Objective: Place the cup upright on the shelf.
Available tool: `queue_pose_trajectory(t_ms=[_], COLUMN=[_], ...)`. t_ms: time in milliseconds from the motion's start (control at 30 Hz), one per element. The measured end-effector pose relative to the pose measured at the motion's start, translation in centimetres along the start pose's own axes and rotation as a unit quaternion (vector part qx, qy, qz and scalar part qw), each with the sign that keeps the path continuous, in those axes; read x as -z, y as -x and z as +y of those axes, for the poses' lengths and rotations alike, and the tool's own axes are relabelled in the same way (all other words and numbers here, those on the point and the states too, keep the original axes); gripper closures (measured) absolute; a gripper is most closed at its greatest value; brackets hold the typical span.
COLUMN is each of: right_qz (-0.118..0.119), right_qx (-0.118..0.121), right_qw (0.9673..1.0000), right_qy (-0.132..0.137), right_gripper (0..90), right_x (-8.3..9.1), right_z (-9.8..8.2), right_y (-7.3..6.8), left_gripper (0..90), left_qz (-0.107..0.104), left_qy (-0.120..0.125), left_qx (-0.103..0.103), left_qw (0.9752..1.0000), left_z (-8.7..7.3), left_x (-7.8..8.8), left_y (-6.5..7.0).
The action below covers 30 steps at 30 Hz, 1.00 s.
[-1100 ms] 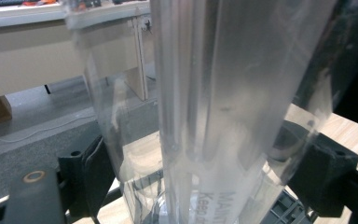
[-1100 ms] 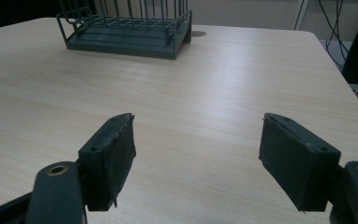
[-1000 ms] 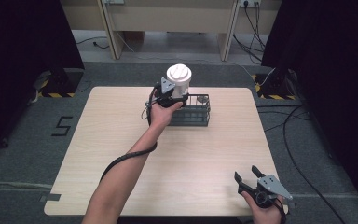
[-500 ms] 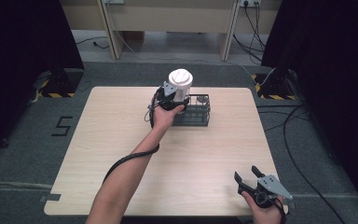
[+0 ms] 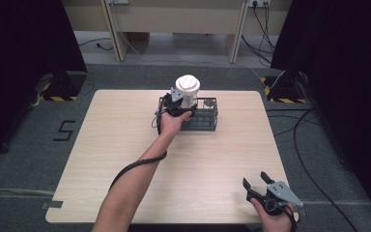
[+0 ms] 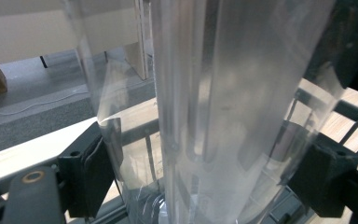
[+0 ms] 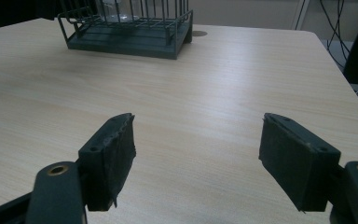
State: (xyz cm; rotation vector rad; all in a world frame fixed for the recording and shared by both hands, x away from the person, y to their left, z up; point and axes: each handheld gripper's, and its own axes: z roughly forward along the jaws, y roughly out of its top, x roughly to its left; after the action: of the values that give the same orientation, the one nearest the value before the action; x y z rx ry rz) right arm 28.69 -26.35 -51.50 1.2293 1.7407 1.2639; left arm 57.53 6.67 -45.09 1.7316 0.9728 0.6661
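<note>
Table (image 5: 125,145) pale wood, grey carpet around; left gripper (image 5: 178,100) jaws clamp cup (image 5: 187,89); right gripper (image 5: 257,182) jaws wide.

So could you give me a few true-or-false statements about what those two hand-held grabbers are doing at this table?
1. The left gripper is clamped on a clear plastic cup. True.
2. The cup is held above the right end of the black wire rack. False: it is at the rack's left end.
3. The right gripper is shut on a second cup. False: its jaws stand wide apart with nothing between them.
4. The right gripper sits near the table's front right corner, far from the rack. True.
5. The cup has a dark lid. False: the white lid shows on top in the high view.
</note>
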Motion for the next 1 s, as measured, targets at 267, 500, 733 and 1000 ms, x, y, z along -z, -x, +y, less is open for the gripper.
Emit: queue_pose_trajectory(t_ms=[267, 500, 733, 1000], right_qz=[0.000, 0.001, 0.000, 0.000], right_qx=[0.002, 0.002, 0.002, 0.004], right_qw=[1.0000, 1.0000, 1.0000, 1.0000], right_qy=[-0.001, -0.001, -0.001, -0.002], right_gripper=[27.3, 27.2, 27.1, 27.1], right_x=[-0.01, -0.02, -0.02, -0.04], right_z=[0.01, 0.00, 0.01, 0.02], right_y=[-0.04, -0.06, -0.05, -0.06], left_gripper=[17.3, 16.8, 14.3, 14.2], left_qz=[-0.003, -0.003, 0.005, 0.005], left_qy=[-0.002, 0.002, 0.003, 0.005], left_qx=[-0.001, -0.007, -0.007, -0.006], left_qw=[1.0000, 1.0000, 1.0000, 1.0000], left_z=[-0.04, -0.14, -0.17, -0.27], left_x=[-0.03, -0.03, 0.23, 0.89], left_y=[-0.05, 0.02, 0.24, 0.23])
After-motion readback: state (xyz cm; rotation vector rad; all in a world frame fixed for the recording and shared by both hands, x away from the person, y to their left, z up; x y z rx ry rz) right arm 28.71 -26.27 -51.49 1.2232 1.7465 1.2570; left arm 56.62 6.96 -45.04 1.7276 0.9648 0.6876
